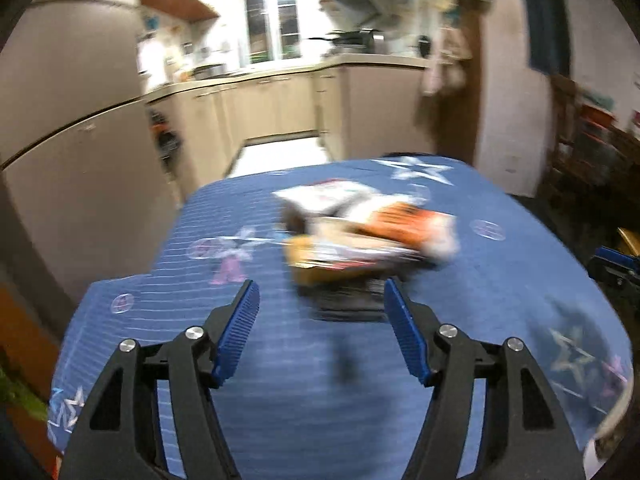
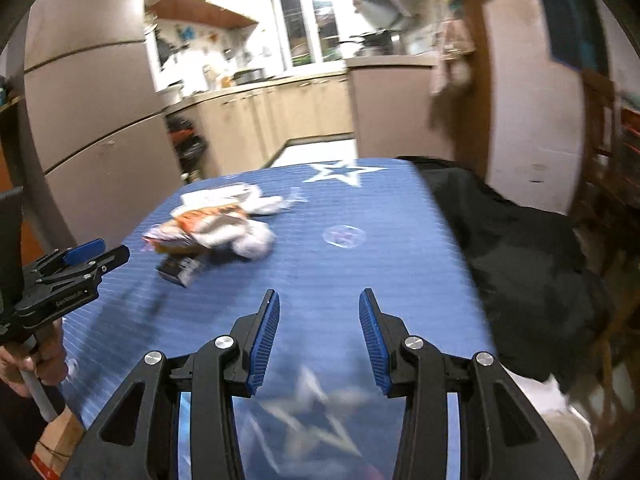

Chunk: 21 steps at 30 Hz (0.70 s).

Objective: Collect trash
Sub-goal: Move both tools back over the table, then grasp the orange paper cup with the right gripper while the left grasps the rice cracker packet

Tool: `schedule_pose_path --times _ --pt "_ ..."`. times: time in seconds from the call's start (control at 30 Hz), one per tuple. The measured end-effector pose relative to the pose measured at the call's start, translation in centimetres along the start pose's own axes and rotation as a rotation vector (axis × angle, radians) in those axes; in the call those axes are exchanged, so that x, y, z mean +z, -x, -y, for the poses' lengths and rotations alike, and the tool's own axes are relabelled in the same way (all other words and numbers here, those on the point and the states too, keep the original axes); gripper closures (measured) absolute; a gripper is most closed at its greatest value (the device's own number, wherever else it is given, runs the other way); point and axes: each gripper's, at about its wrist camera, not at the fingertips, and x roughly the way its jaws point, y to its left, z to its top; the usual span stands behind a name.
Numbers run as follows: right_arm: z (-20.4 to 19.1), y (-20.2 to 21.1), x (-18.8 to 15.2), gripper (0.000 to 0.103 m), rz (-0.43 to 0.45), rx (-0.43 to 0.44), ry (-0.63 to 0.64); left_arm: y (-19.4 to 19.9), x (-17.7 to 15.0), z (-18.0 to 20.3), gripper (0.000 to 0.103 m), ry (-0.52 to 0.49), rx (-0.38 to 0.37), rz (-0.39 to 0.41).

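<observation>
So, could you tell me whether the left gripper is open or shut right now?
Open. The left gripper has its blue fingers spread wide with nothing between them; the trash pile lies ahead on the blue tablecloth.

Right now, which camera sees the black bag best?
The right wrist view: the black bag hangs open beside the blue table. The left wrist view shows nothing clearly recognizable as the bag.

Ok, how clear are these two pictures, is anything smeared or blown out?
Left wrist view: the trash pile on the blue tablecloth is smeared by motion blur, the window is blown out, and the fisheye bends the room's edges. Right wrist view: the pile is blurred too, the near white star smears, and the black cloth loses detail.
</observation>
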Motion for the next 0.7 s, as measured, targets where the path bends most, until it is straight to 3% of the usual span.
schedule_pose_path --times 0.07,0.13,0.27,0.33,0.4,0.53,0.6,0.67,0.7 --pt "-1.2 -2.9 2.6 0.06 -0.025 0.033 -0.017 -1.0 0.6 -2.3 0.039 0.045 0.044 -0.012" --pt "-3.1 -8.6 6.9 0.06 -0.098 0.094 -0.062 -1.6 0.7 -4.2 0.039 0.102 0.078 -0.034" --pt "-7.6 -17.7 11.8 0.06 -0.184 0.04 -0.029 -2.2 -0.7 -7.3 0.039 0.196 0.091 -0.087" --pt "-9.5 -21.5 12.8 0.06 -0.247 0.02 0.004 -2.4 -1.8 -8.3 0.038 0.216 0.098 -0.108" --pt "-11.3 -24.2 12.0 0.06 -0.364 0.078 0.027 -2.9 -2.5 -9.0 0.038 0.237 0.094 -0.125" --pt "-13.6 -19.4 8.9 0.06 -0.399 0.197 0.18 -3.4 -3.8 -9.6 0.037 0.239 0.083 -0.136" --pt "-12.7 -13.8 7.0 0.06 -0.333 0.132 0.246 -3.6 -4.0 -9.9 0.037 0.259 0.042 -0.152" --pt "-10.6 -8.8 5.4 0.06 -0.282 0.129 0.231 -3.1 -4.1 -10.4 0.036 0.275 0.038 -0.128" --pt "-9.4 -6.7 4.8 0.059 -0.247 0.085 0.225 -2.7 -4.2 -10.4 0.035 0.27 0.035 -0.118"
